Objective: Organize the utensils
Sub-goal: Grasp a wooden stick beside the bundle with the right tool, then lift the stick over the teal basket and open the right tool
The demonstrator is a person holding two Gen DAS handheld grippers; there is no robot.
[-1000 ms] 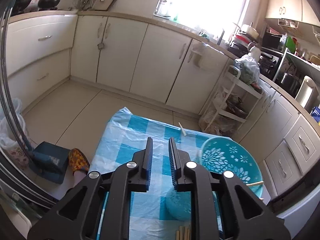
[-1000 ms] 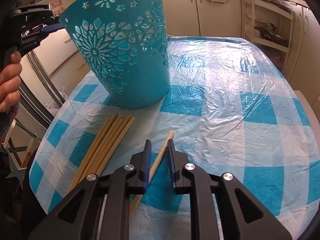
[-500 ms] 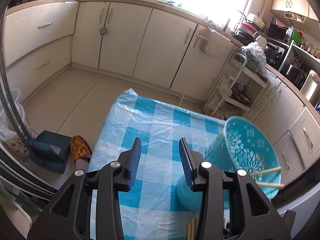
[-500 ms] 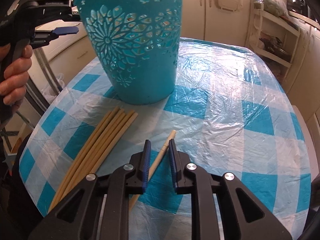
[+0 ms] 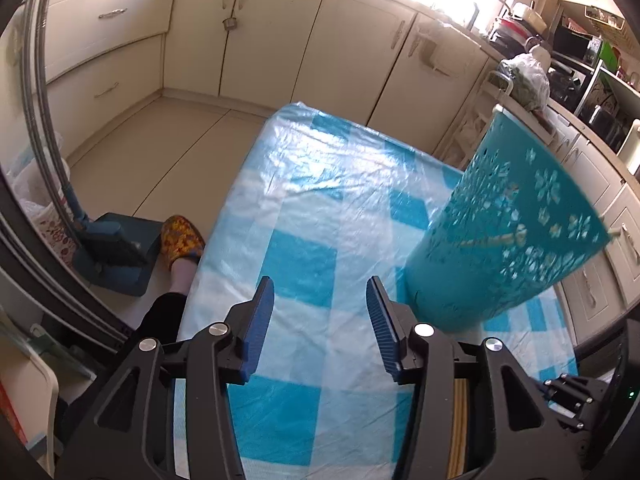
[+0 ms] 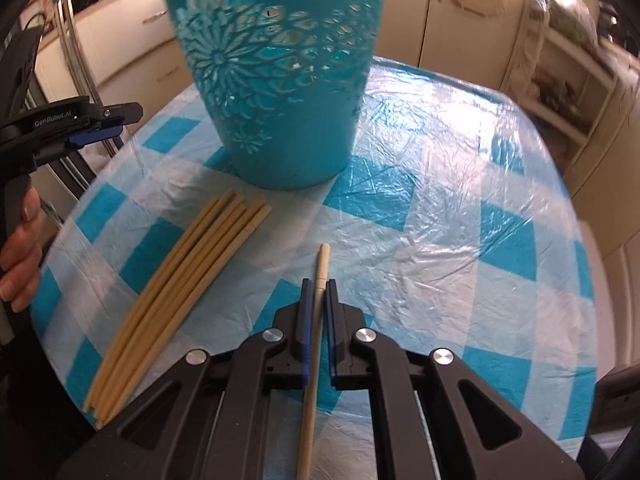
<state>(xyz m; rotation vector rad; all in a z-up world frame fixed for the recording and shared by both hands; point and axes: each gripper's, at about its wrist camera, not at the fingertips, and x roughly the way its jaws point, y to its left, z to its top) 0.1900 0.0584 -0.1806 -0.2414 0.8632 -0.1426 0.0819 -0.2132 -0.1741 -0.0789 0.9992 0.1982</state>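
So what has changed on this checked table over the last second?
The right gripper has just been closing and now pinches the single pale wooden chopstick. The left gripper has just been opening, nothing between its jaws, and has come down toward the blue-and-white checked tablecloth. The teal perforated plastic basket and the bundle of chopsticks stayed put.

the basket (image 6: pixel 276 80) is teal with cut-out flower patterns. the cloth (image 6: pixel 440 200) is checked in blue and white under clear shiny plastic. the chopsticks (image 6: pixel 180 292) are pale yellow-tan. the grippers are black with blue pads (image 5: pixel 258 320). the slipper (image 5: pixel 182 236) is orange and yellow patterned. the cabinets (image 5: pixel 272 36) are cream.
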